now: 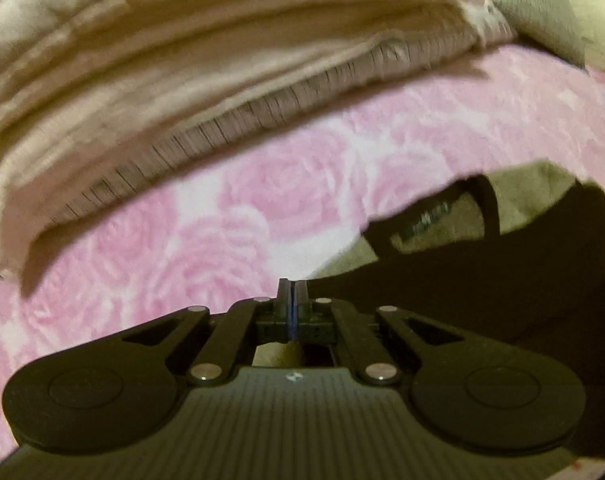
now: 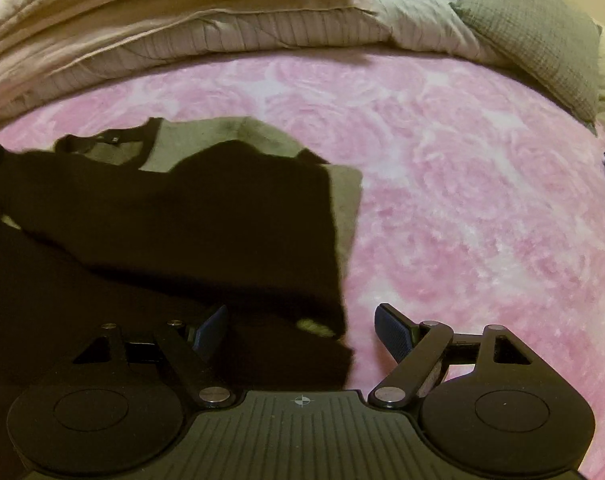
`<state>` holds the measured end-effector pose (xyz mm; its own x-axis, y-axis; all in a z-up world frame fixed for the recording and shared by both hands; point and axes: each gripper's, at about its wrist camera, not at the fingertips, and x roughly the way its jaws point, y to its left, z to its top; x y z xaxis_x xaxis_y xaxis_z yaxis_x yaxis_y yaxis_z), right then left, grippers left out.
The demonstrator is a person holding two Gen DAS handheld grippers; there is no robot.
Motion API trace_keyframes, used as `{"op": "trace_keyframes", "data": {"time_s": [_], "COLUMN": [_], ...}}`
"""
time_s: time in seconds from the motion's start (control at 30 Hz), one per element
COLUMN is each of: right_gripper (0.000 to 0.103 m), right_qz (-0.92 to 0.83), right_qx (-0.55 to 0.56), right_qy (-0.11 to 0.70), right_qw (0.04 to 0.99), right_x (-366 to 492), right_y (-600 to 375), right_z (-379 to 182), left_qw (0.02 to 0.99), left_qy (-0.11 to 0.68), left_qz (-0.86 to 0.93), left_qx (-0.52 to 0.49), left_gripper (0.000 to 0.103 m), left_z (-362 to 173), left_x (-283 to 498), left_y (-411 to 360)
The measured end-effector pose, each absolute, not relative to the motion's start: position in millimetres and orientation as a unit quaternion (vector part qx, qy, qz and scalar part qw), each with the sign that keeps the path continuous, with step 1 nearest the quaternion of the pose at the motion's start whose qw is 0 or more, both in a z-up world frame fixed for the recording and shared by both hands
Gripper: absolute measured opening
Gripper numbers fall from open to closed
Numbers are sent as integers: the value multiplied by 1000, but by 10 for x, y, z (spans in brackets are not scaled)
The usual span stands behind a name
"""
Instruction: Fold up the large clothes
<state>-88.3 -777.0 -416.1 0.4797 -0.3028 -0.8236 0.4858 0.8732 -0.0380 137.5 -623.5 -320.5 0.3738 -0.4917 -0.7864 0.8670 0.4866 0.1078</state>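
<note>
Black garment (image 2: 182,216) lies flat on the pink rose bed cover (image 2: 462,200), my left tool (image 1: 291,292) clenched empty, right tool (image 2: 302,320) released over its edge, ready to grab.

On the blanket (image 2: 442,184) I see the garment (image 2: 174,220) lying flat toward its left side, collar pointing at the far edge. Along that far edge sits a stack of folded bedding (image 2: 174,28), with a pillow (image 2: 538,36) at the far right corner, beside the stack.
</note>
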Motion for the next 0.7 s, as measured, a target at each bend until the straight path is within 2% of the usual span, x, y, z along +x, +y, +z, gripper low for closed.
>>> {"op": "trace_keyframes", "data": {"time_s": [0.17,0.23,0.37,0.47,0.7], "right_gripper": [77,77,78,78,78], "right_qz": [-262,-274,-284,-294,-303], "right_qx": [103,107,119,130,134], "right_qy": [455,454,457,458,466], "right_qw": [845,841,835,829,820], "right_x": [-932,-970,-1035,-1083,-1173], "right_y": [-7928,-7977,-8031,-8074,-7987], "right_z": [-4198,-4191,-4182,-4191,-4069], "left_qw": [805,782,761,768,775], "left_qy": [375,406,413,419,410], "left_qz": [-388,-390,-398,-387,-399], "left_qx": [247,267,304,293,268], "left_gripper": [0,0,0,9,9], "left_z": [-3254,-3391,-3496,-3427,-3095], "left_x": [1498,1505,1438,1482,1318], "left_y": [-6134,-6169,-6196,-6089,-5832]}}
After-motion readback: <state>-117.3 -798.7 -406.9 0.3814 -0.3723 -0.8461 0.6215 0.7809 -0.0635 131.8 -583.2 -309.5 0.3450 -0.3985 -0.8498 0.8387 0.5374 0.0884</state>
